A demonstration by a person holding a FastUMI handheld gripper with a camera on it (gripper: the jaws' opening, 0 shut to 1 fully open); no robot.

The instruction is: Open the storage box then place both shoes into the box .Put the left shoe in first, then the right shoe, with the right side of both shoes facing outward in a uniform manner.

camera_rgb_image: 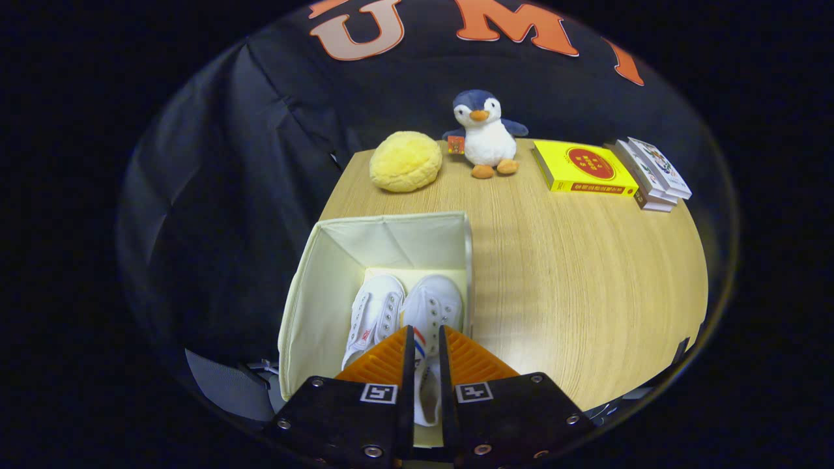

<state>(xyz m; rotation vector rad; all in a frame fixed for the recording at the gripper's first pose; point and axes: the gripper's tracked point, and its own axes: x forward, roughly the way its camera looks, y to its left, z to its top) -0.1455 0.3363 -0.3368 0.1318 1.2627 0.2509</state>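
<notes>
An open cream fabric storage box (391, 236) stands at the near left of the wooden table. Two white lace-up shoes lie inside it side by side, toes pointing away from me. The left-hand shoe (374, 314) rests on the box floor. The right-hand shoe (432, 306), with red and blue stripes on its side, sits between my fingers. My gripper (425, 345) is above the box's near end, its two fingers closed narrowly on that shoe's heel collar.
Along the table's far edge sit a yellow round plush (405, 161), a penguin toy (485, 133), a yellow book (583, 169) and a small stack of books (653, 174). Bare wooden tabletop (573, 286) lies right of the box.
</notes>
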